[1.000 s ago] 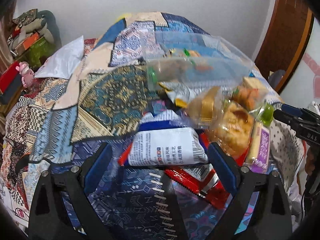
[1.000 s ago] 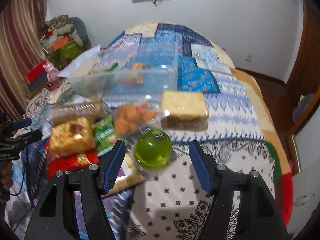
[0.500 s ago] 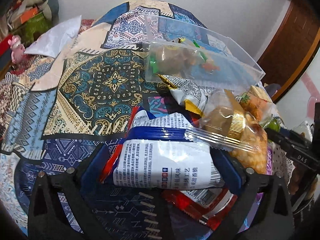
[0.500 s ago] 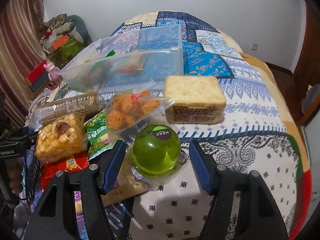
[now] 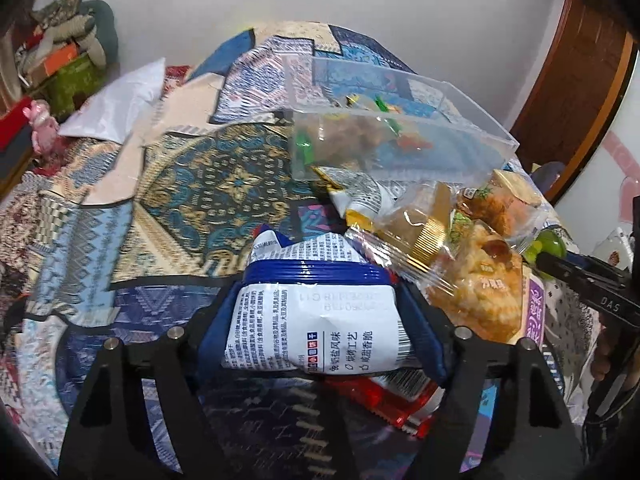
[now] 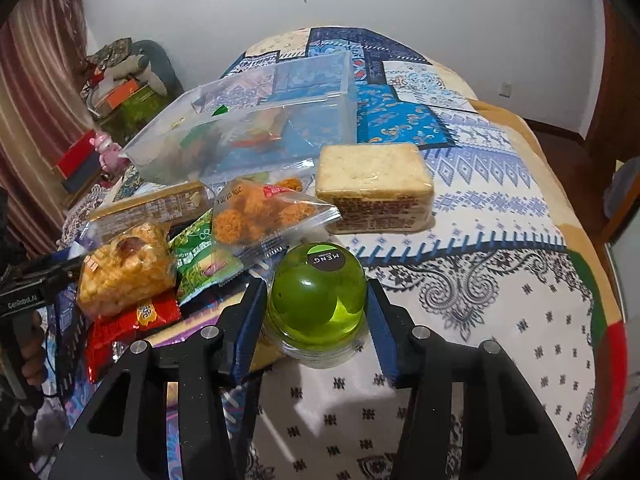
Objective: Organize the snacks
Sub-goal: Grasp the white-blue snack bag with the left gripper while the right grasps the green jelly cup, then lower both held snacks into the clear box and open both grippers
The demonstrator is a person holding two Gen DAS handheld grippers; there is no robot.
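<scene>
Closing both claws on snacks from the pile on the bed

Left claw point(image 5: 320, 328), wide apart a second ago, now squeezes the white-and-blue snack bag point(image 5: 316, 320); right claw point(image 6: 316, 308) narrows around the green jelly cup point(image 6: 318, 300) (pads about touching). Both go next to the clear bin point(image 6: 256, 136) on the patchwork bedspread point(image 6: 500, 216), below a white wall.

White-blue snack bag point(image 5: 316, 328) and green jelly dome point(image 6: 318, 300) on patchwork bedspread.

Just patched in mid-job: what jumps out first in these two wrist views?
The glossy green dome snack sits between the closing right gripper jaws, at the bed's near edge. The left gripper is closing around a white and blue snack bag on the pile. Behind both stands a clear plastic bin holding a few snacks.
</scene>
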